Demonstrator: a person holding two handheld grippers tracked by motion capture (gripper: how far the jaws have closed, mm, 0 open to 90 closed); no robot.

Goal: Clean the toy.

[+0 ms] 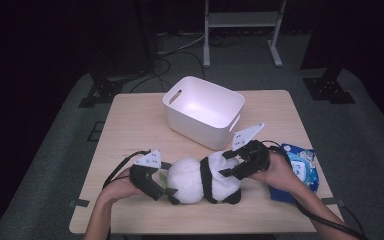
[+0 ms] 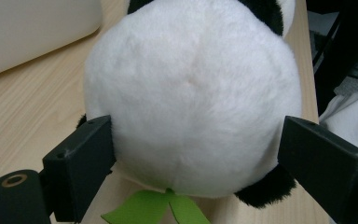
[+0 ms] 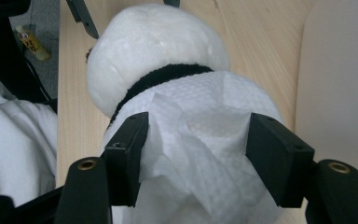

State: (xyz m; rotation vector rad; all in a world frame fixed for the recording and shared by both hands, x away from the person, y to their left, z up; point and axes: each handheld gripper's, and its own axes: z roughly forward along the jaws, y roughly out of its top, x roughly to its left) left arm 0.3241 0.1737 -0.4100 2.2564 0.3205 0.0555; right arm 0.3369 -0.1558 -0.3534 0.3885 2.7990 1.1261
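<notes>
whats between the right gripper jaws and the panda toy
A crumpled white tissue lies over the panda toy, between the right gripper jaws; the right gripper view shows it.

No text legible anywhere. Blue pack [image 1: 302, 165], right of the panda [image 1: 200, 180] at the table edge, has printed graphics w/ white patches, but lettering is too small and blurred to read. Small yellow bottle [image 3: 30, 42] on the floor, upper left of the panda in the right gripper view, has dark marks on its label, also unreadable.
</notes>
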